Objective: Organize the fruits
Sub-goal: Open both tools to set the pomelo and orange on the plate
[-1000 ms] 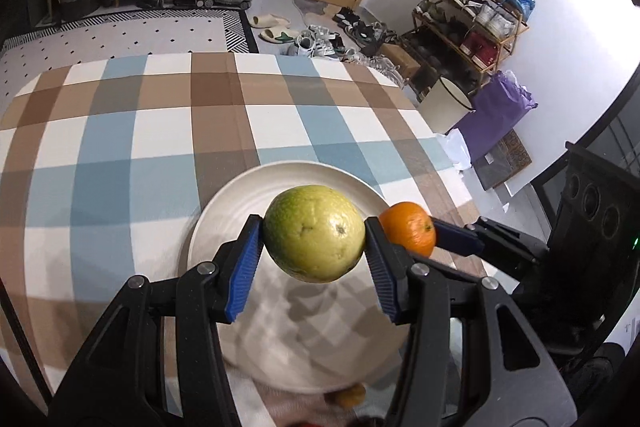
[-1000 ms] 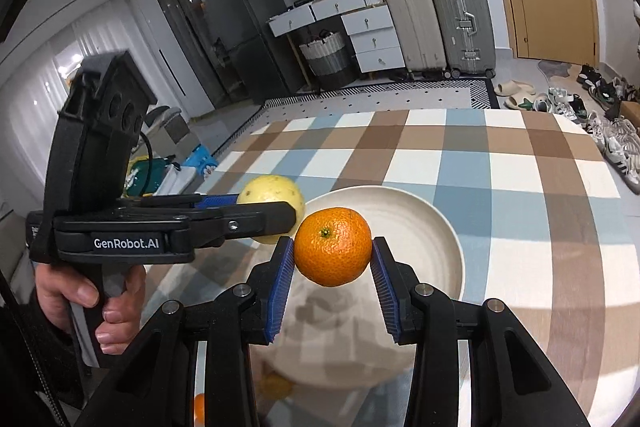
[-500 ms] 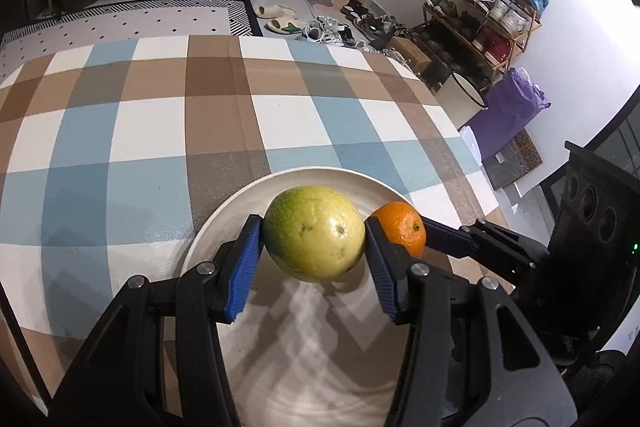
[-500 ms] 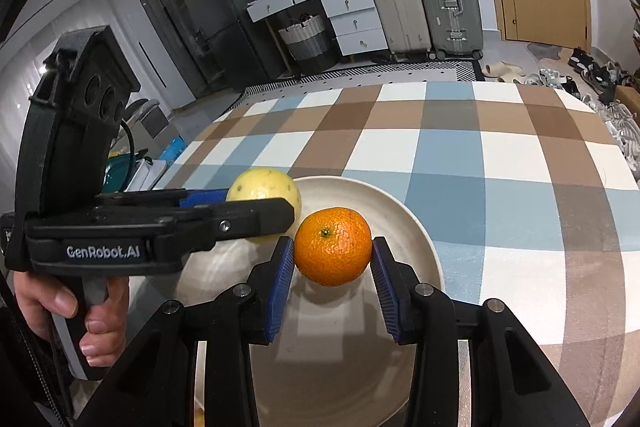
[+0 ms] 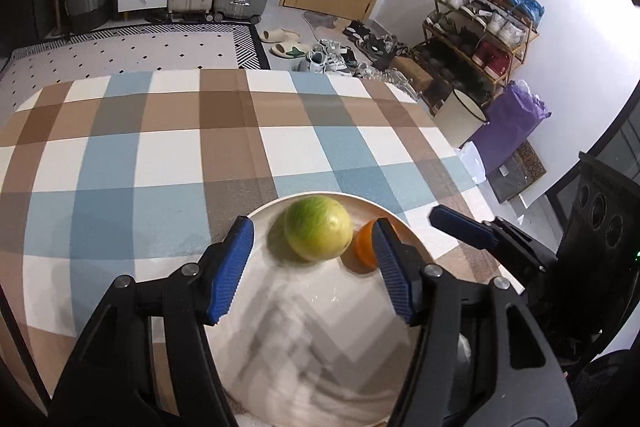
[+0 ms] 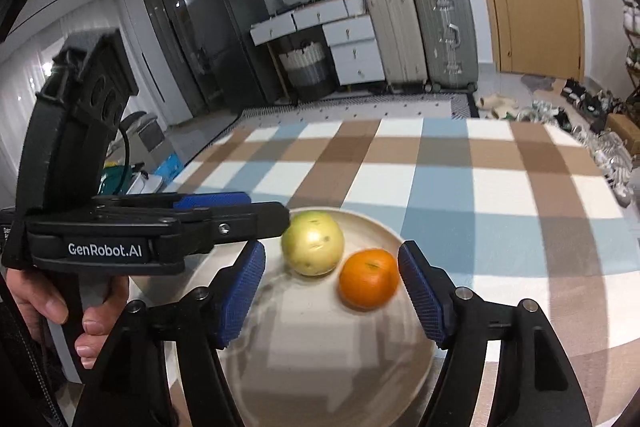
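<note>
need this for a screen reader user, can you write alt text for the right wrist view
An orange and a yellow-green fruit sit on a white plate between the opening blue jaws of the right hand-held gripper, touching neither pad. The left hand-held gripper reaches in from the left over a checked tablecloth.

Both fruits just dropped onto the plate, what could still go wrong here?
1. The orange looks blurred, so it may be rolling; the plate has only a shallow rim.
2. Both grippers' jaws are opening close around the green fruit; the left gripper or right gripper could nudge either fruit when withdrawing.
</note>
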{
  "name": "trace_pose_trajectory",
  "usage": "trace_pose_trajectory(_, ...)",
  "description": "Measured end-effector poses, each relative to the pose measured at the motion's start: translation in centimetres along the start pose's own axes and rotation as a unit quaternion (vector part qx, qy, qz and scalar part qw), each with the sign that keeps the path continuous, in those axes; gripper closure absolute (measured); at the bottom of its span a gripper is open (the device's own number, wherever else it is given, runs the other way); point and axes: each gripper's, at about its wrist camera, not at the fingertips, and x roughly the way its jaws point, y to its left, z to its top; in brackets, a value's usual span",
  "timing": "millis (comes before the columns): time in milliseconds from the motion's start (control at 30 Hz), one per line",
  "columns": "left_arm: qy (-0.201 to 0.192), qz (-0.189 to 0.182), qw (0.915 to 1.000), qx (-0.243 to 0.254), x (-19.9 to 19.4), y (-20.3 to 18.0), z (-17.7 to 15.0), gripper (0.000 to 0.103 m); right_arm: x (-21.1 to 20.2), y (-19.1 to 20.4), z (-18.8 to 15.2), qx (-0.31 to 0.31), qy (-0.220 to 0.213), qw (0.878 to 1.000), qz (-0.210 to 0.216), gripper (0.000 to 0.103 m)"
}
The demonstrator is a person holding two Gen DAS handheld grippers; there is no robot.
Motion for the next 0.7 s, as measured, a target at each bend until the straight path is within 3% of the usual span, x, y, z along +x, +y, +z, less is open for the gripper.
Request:
trace_pose_trajectory(333,-0.024,0.015,0.9994,-0.018,-5.4,1.2,-1.8,0.045,-4.0,0.4,-0.9,0.02,-0.016,1.0,-0.008,0.029)
trace_pose_trajectory(700,-0.046,0.024,0.9985,-0.017,-11.4,0.2,-6.5,0.045,-9.1,3.1,-2.6,0.017,-0.042,0.999,-0.008,0.024)
